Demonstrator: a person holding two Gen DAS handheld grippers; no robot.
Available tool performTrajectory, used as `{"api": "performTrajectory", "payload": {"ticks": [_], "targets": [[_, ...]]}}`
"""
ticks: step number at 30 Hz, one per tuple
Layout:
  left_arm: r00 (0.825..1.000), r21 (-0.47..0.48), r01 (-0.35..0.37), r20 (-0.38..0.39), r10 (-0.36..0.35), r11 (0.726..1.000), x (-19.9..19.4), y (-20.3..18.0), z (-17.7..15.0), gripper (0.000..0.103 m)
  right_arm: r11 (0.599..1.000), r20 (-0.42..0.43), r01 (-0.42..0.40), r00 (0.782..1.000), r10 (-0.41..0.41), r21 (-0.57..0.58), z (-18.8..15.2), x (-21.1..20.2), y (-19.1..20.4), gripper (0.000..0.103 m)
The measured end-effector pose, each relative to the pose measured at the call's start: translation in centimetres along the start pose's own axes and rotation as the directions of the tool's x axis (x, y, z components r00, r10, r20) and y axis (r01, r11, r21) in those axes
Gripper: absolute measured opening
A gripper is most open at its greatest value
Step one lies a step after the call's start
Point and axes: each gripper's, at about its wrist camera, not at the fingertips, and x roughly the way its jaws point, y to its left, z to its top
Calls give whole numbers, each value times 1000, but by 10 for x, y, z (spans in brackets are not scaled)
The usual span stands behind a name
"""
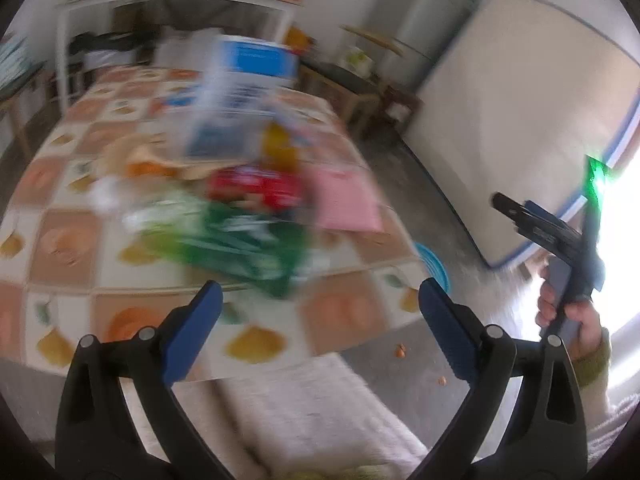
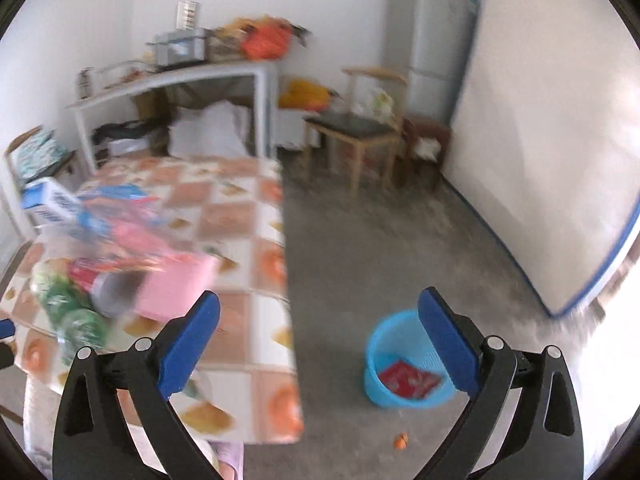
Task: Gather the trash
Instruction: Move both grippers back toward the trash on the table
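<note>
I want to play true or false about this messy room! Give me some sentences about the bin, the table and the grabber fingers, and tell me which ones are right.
1. The blue bin stands on the floor beside the table. True.
2. The bin is empty. False: a red wrapper lies inside it.
3. The left gripper has its fingers wide apart with nothing between them. True.
4. The right gripper is squeezing a green bag. False: its fingers are open and empty; the green packaging lies on the table.
5. All the trash is off the table. False: a pile is still there, including a pink packet.
</note>
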Motion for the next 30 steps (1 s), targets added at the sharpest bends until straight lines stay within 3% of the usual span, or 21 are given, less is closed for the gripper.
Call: {"api": "performTrajectory", "payload": {"ticks": [2, 5, 10, 14, 16, 21, 30], "targets": [[1000, -56, 0, 20, 1, 998, -5, 21, -2, 95, 996, 53, -82, 995, 85, -47, 4, -11, 25, 97], [999, -136, 38, 38, -34, 990, -12, 53, -8, 95, 977, 62, -194, 978, 200, -86, 7, -16, 55, 97], [996, -222, 51, 79, -34, 974, -17, 88, -12, 95, 948, -4, -310, 950, 311, -76, 12, -10, 89, 97], [990, -259, 112, 111, -86, 959, -10, 112, -9, 95, 915, -33, -402, 916, 401, -29, 22, -1, 102, 97], [985, -276, 145, 132, -112, 950, -9, 122, -5, 95, 906, -45, -423, 906, 422, -19, 27, 7, 108, 97], [982, -275, 149, 158, -108, 950, -6, 133, 3, 94, 906, -91, -418, 906, 412, -63, 35, 33, 124, 96], [972, -202, 175, 191, -137, 964, 1, 132, 17, 95, 876, -245, -478, 859, 450, -69, 43, 97, 148, 86]]}}
